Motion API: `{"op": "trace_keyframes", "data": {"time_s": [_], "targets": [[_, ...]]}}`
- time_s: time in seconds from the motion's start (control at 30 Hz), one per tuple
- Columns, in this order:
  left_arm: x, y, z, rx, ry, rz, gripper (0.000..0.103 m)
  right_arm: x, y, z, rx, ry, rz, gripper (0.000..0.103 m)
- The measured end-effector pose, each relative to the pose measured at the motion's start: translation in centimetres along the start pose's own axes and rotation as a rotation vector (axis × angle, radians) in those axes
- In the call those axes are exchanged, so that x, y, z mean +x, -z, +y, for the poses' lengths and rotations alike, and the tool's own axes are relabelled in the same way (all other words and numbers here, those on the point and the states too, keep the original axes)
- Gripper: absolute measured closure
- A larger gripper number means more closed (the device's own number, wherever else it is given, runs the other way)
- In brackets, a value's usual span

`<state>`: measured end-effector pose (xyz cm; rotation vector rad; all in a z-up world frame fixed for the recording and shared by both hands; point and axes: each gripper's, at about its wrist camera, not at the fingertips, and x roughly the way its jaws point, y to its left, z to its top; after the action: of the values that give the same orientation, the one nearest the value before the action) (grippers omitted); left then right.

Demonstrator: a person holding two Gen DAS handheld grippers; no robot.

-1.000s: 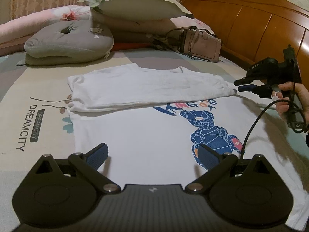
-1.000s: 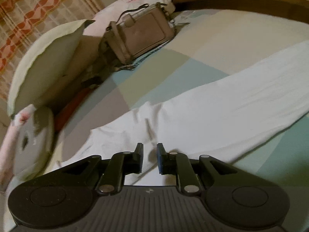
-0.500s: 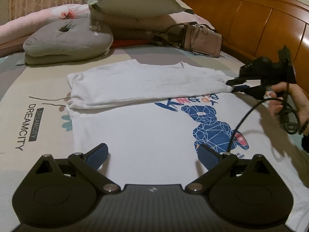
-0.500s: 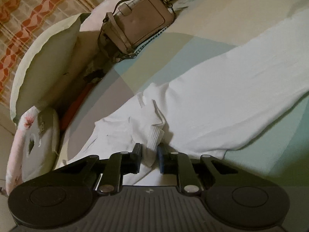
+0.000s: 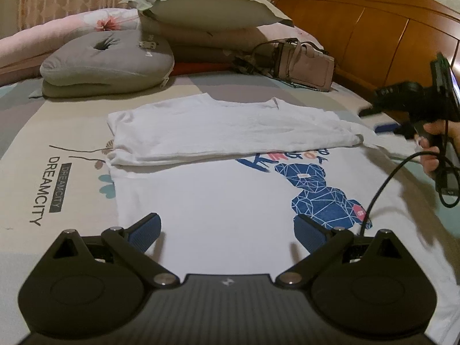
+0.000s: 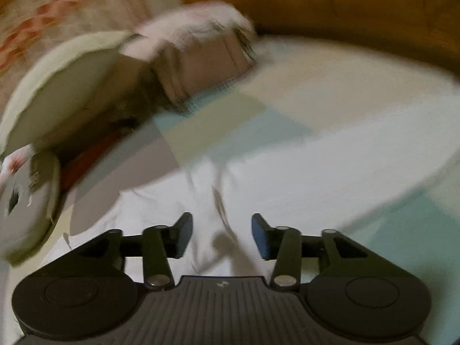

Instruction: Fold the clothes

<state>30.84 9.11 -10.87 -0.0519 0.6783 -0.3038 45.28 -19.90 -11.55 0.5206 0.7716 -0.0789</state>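
A white T-shirt (image 5: 218, 195) with a blue bear print lies flat on the bed, its far side folded over into a long band (image 5: 230, 132). My left gripper (image 5: 227, 231) hovers open over the shirt's near part, nothing between its fingers. A hand holds my right gripper (image 5: 379, 120) at the right end of the folded band, just off the cloth. In the blurred right wrist view, the right gripper (image 6: 221, 235) is open above the white shirt (image 6: 287, 178), with a small fold of cloth lying loose below the gap.
Stacked pillows (image 5: 201, 8), a grey cushion (image 5: 106, 60) and a pink handbag (image 5: 304, 66) sit at the head of the bed. A wooden headboard (image 5: 373, 28) runs along the right. A black cable (image 5: 385, 184) trails across the shirt's right side.
The right gripper has opened and let go of the sleeve end it pinched half a second ago, and has pulled back to the right. The left gripper has stayed open and nearly still.
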Motion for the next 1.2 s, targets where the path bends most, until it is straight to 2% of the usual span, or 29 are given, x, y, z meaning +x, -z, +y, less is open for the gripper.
{"op": "trace_keyframes", "data": {"time_s": [0.2, 0.27, 0.3, 0.37, 0.4, 0.47, 0.57, 0.67, 0.77, 0.9, 1.0, 1.07, 1.2], "targets": [[0.1, 0.0, 0.1, 0.0, -0.008, 0.003, 0.004, 1.4, -0.4, 2.9, -0.205, -0.038, -0.015, 0.051], [0.2, 0.0, 0.3, -0.006, -0.01, 0.006, 0.004, 3.4, -0.5, 2.5, -0.226, 0.003, 0.013, 0.054], [0.2, 0.0, 0.3, -0.008, -0.011, 0.006, 0.004, 3.8, -0.6, 2.3, -0.252, 0.008, -0.007, 0.057], [0.2, 0.0, 0.4, -0.008, -0.013, 0.007, 0.004, 3.7, -1.1, 2.6, -0.284, 0.11, -0.049, 0.056], [0.2, 0.0, 0.4, -0.007, -0.014, 0.008, 0.004, 3.6, -1.2, 2.8, -0.291, 0.128, -0.052, 0.056], [0.3, 0.0, 0.3, -0.002, -0.012, 0.012, 0.004, 2.5, -0.8, 3.5, -0.317, 0.042, -0.056, 0.053], [0.4, 0.1, 0.2, 0.007, -0.01, 0.019, 0.004, 1.6, 0.8, 5.2, -0.477, -0.011, -0.047, 0.048], [0.5, 0.2, 0.2, 0.028, -0.015, 0.031, 0.004, 3.5, 1.7, 5.7, -0.562, 0.016, 0.055, 0.048], [0.5, 0.1, 0.4, 0.052, -0.025, 0.052, 0.004, 3.1, 1.4, 5.6, -0.527, 0.019, 0.054, 0.047], [0.0, 0.0, 1.1, 0.027, -0.02, 0.035, 0.004, 1.8, 2.3, 8.3, -0.641, -0.071, 0.009, 0.038], [0.0, -0.1, 1.3, 0.012, -0.015, 0.033, 0.004, 2.8, 4.0, 10.3, -0.737, -0.087, 0.04, 0.036], [0.1, -0.1, 1.3, 0.015, -0.018, 0.038, 0.004, 4.2, 5.0, 10.9, -0.758, -0.071, 0.093, 0.035], [0.1, -0.2, 1.2, 0.025, -0.006, 0.052, 0.004, 3.4, 5.5, 9.6, -0.747, -0.079, 0.113, 0.028]]}}
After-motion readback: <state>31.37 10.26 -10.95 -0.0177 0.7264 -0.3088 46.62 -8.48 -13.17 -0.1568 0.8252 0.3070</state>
